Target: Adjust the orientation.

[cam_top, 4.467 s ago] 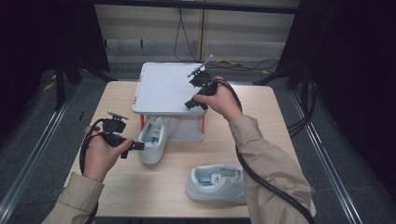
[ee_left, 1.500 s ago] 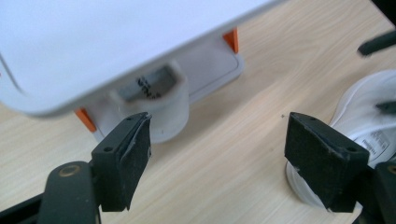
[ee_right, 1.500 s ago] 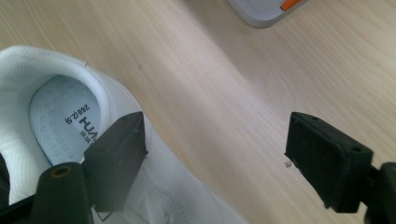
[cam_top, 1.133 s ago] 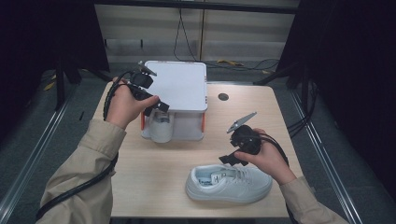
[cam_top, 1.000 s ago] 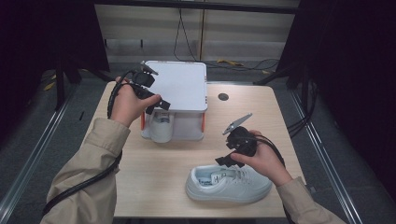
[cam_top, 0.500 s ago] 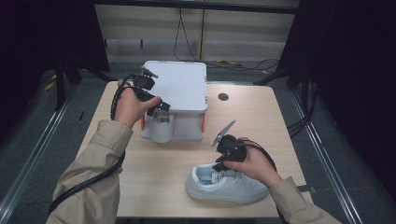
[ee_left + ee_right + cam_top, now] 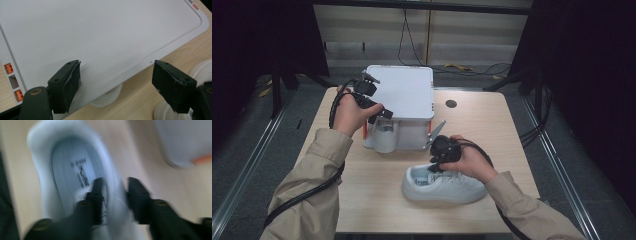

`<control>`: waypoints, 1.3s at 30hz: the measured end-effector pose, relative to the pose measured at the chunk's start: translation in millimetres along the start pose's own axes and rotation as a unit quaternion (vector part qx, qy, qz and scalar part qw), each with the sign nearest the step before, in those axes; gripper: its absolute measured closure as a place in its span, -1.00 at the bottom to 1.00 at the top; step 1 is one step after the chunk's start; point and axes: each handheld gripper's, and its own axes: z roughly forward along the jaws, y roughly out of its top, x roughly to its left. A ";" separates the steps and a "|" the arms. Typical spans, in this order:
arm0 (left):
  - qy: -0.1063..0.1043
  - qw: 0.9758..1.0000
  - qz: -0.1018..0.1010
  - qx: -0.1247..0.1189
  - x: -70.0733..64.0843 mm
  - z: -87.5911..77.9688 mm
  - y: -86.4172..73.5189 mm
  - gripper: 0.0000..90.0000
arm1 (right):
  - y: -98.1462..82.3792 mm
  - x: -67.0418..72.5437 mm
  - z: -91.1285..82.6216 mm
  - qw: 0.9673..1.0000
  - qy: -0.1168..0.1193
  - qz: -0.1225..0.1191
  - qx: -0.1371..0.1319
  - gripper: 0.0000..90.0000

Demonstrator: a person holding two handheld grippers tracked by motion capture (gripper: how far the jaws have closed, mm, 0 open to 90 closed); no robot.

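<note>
Your right tool, its jaws just opening, straddles the side wall of the white shoe at lower centre, while your released left tool hovers over the white box, the second shoe tucked beneath it.

White box blocks table's back (right side free)

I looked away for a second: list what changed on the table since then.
The right gripper slid left along the white shoe to its collar; its jaws closed, then reopened, now straddling the collar wall. The left gripper stayed open at the white box; the boxed shoe unmoved.
</note>
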 end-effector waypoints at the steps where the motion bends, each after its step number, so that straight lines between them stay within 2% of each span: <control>1: 0.000 1.000 -0.001 -0.001 0.0 0.0 0.0 -0.49 | -0.3 4.2 -0.3 1.000 0.008 0.007 -0.009 -0.10; 2: 0.002 1.000 0.000 0.000 -0.3 0.0 0.0 -0.49 | -2.9 7.7 -2.7 1.000 0.007 0.018 -0.004 -0.17; 4: 0.004 1.000 0.005 0.000 -1.2 0.7 -0.1 -0.51 | -12.9 10.7 -11.3 0.999 -0.004 0.044 -0.013 -0.28; 7: 0.009 1.000 0.004 -0.005 -3.1 1.6 -1.0 -0.51 | -30.7 8.8 -33.3 0.994 -0.002 0.101 -0.044 -0.23; 8: 0.013 1.000 0.007 -0.003 -4.0 1.6 -1.2 -0.52 | -35.4 8.7 -41.3 0.993 -0.004 0.111 -0.051 -0.21; 9: 0.014 1.000 0.008 -0.005 -4.9 2.0 -1.5 -0.52 | -39.8 8.9 -48.4 0.994 -0.014 0.102 -0.037 -0.20; 10: 0.015 1.000 0.009 -0.005 -5.2 2.1 -1.6 -0.53 | -46.3 9.3 -56.2 0.995 -0.038 0.094 -0.026 -0.20; 11: 0.015 1.000 0.009 -0.004 -5.4 2.3 -1.4 -0.54 | -57.1 7.5 -63.3 0.992 -0.045 0.117 -0.023 -0.16; 12: 0.015 1.000 0.008 -0.004 -5.1 2.2 -1.3 -0.54 | -57.1 7.5 -63.3 0.992 -0.045 0.117 -0.023 -0.16; 14: 0.015 1.000 0.006 -0.003 -4.9 2.1 -1.1 -0.54 | -73.4 7.1 -61.8 0.990 -0.047 0.129 0.003 -0.14; 15: 0.016 1.000 0.008 -0.004 -5.3 2.3 -1.2 -0.54 | -93.2 6.1 -53.0 0.988 -0.050 0.139 0.035 -0.07; 16: 0.016 1.000 0.008 -0.004 -5.3 2.3 -1.2 -0.54 | -93.2 6.1 -53.0 0.988 -0.050 0.139 0.035 -0.07; 18: 0.018 1.000 0.009 -0.002 -6.1 2.7 -0.9 -0.54 | -113.3 3.8 -40.4 0.985 -0.040 0.157 0.056 -0.04; 19: 0.018 1.000 0.008 -0.003 -6.3 2.9 -0.9 -0.55 | -125.0 0.2 -36.7 0.983 -0.048 0.177 0.032 0.13; 22: 0.020 1.000 0.013 0.001 -7.1 3.1 -0.4 -0.55 | -127.1 -4.2 -41.5 0.981 -0.050 0.187 0.027 0.23; 23: 0.022 1.000 0.019 0.004 -6.8 2.8 -0.3 -0.55 | -127.2 -6.9 -41.4 0.980 -0.065 0.184 0.033 0.34; 25: 0.022 1.000 0.019 0.002 -6.8 3.0 -0.5 -0.55 | -127.6 -11.4 -40.9 0.980 -0.061 0.188 0.034 0.34; 26: 0.022 1.000 0.019 0.001 -6.9 3.1 -0.8 -0.56 | -128.0 -16.7 -40.5 0.979 -0.051 0.193 0.038 0.37; 28: 0.021 1.000 0.022 -0.003 -6.7 3.7 -1.2 -0.56 | -125.1 -24.2 -39.6 0.978 -0.063 0.193 0.040 0.36; 30: 0.020 1.000 0.022 -0.004 -6.7 3.9 -1.3 -0.56 | -119.9 -31.7 -39.0 0.976 -0.112 0.184 0.030 0.25; 32: 0.020 1.000 0.019 -0.007 -6.9 4.3 -1.3 -0.57 | -114.9 -42.0 -36.2 0.975 -0.121 0.186 0.027 0.24; 33: 0.016 1.000 0.018 -0.009 -6.5 4.7 -1.2 -0.58 | -108.3 -51.8 -33.7 0.973 -0.142 0.183 0.014 0.24; 35: 0.015 1.000 0.018 -0.011 -6.3 5.0 -1.4 -0.58 | -104.4 -56.6 -32.3 0.972 -0.148 0.185 0.012 0.24; 37: 0.015 1.000 0.020 -0.016 -6.4 5.9 -2.0 -0.58 | -96.7 -63.6 -30.9 0.968 -0.161 0.190 -0.002 0.08; 38: 0.015 1.000 0.022 -0.017 -6.4 6.2 -2.1 -0.59 | -94.1 -66.5 -30.6 0.967 -0.161 0.198 -0.020 0.01; 39: 0.015 0.999 0.024 -0.015 -6.1 6.1 -2.1 -0.60 | -90.5 -64.7 -30.5 0.965 -0.138 0.221 -0.033 -0.05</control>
